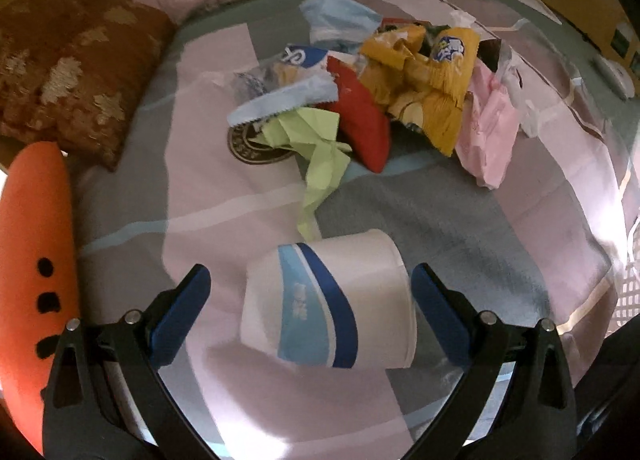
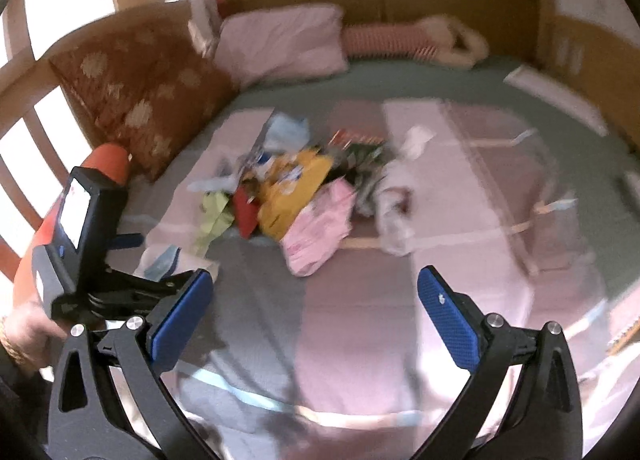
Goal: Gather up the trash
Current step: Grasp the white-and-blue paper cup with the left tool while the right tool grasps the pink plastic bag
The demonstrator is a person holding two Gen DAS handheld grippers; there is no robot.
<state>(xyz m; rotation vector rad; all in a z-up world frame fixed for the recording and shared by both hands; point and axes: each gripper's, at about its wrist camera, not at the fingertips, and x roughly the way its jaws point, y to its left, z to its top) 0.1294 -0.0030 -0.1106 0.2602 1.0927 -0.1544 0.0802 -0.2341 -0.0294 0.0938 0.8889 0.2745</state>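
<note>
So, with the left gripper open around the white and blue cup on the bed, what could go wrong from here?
1. The cup lies on its side on soft bedding between the left gripper's open jaws; a squeeze may crush it or push it away.
2. The green paper reaches almost to the cup's rim and might get caught too.
3. The trash pile is loose; the open right gripper could scatter wrappers.

Dim, warm light around my tools; glare blows out behind the slats point(image 2: 24, 147) left of my right one, whose view smears with blur.
</note>
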